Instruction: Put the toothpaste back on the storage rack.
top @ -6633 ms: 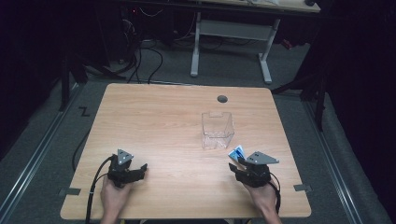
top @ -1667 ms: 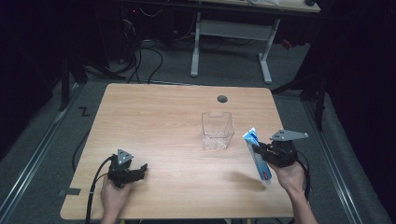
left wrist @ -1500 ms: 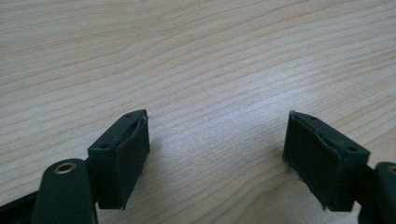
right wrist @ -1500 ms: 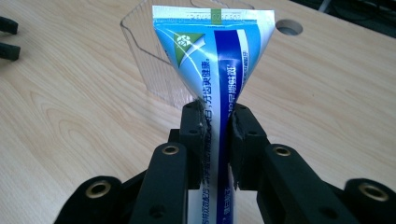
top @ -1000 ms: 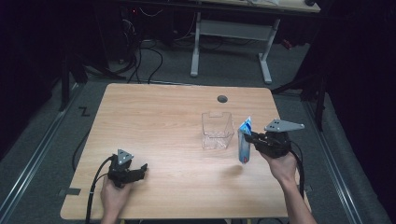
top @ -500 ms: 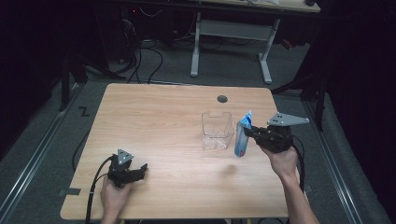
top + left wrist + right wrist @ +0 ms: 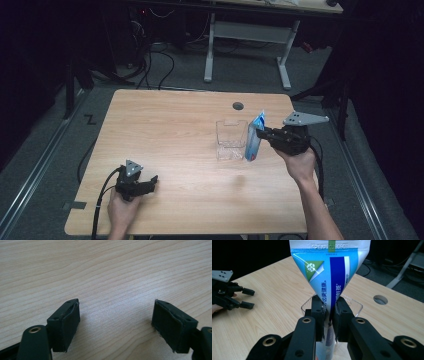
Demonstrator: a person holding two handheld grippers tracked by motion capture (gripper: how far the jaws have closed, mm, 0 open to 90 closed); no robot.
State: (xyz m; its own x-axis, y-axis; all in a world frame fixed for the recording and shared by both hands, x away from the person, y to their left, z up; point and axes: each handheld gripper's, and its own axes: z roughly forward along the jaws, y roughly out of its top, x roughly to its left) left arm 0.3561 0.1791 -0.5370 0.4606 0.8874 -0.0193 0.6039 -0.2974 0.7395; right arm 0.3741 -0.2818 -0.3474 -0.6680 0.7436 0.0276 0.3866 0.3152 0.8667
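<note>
Toothpaste tube (image 7: 255, 137) hangs upright, crimped end up, pinched mid-body by right gripper (image 7: 267, 137) just beside the clear plastic cup (image 7: 230, 139), likely lined up for dropping in; left gripper (image 7: 148, 182) rests on the table (image 7: 165, 125), jaws apart, clear of the work.

We see a light wooden table (image 7: 165, 130) with a round cable hole (image 7: 238, 106) near its far edge, standing on grey carpet (image 7: 45, 170). Beyond it stands a white desk frame (image 7: 247, 37), with black cables (image 7: 160, 60) looping over the floor to its left. A metal rail (image 7: 30, 172) runs along the table's left. The surrounding room lies dark.
</note>
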